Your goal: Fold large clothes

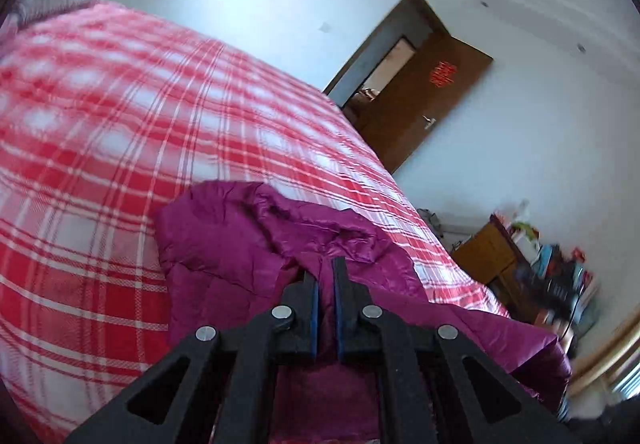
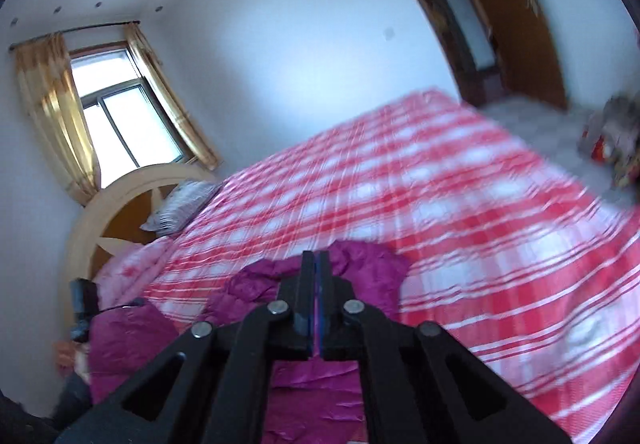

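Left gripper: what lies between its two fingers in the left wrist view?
A fold of the magenta jacket runs between the left gripper fingers, which are shut on it above the red plaid bedspread.

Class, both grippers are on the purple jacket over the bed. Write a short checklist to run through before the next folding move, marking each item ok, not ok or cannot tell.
1. Left gripper clamped on the purple jacket: ok, fabric sits between its pads.
2. Right gripper clamped on the jacket: ok, a thin strip of purple shows between its shut jaws.
3. Free room on the checked bedspread ahead of the jacket: ok.
4. Jacket lying flat: not ok, it is bunched and creased.
5. Which parts of the jacket are gripped: cannot tell.
6. Pillow apart from the jacket: ok, it lies near the headboard.
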